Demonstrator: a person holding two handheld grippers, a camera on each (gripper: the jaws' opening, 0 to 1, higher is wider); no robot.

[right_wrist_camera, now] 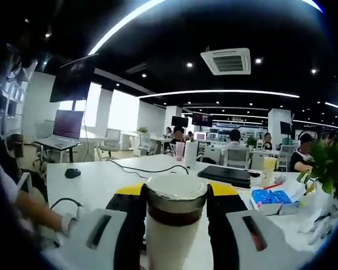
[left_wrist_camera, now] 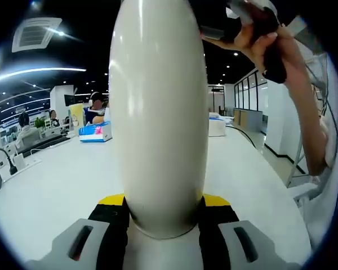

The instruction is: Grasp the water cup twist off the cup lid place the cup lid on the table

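Note:
A tall white water cup (left_wrist_camera: 158,118) stands upright between the jaws of my left gripper (left_wrist_camera: 163,205), which is shut on its lower body. Over the cup's top, at the upper right of the left gripper view, a hand (left_wrist_camera: 259,42) holds the right gripper (left_wrist_camera: 259,19). In the right gripper view the cup lid (right_wrist_camera: 176,188), pale on top with a dark band beneath, sits between the jaws of my right gripper (right_wrist_camera: 176,194), whose black pads (right_wrist_camera: 136,225) press its sides. The white cup body (right_wrist_camera: 169,247) continues below the lid.
A long white table (left_wrist_camera: 62,180) carries a blue tissue box (left_wrist_camera: 96,132). In the right gripper view I see a closed laptop (right_wrist_camera: 225,174), a blue pack (right_wrist_camera: 273,199), a green plant (right_wrist_camera: 327,163), a mouse (right_wrist_camera: 72,172) and a hand (right_wrist_camera: 42,216). People sit behind.

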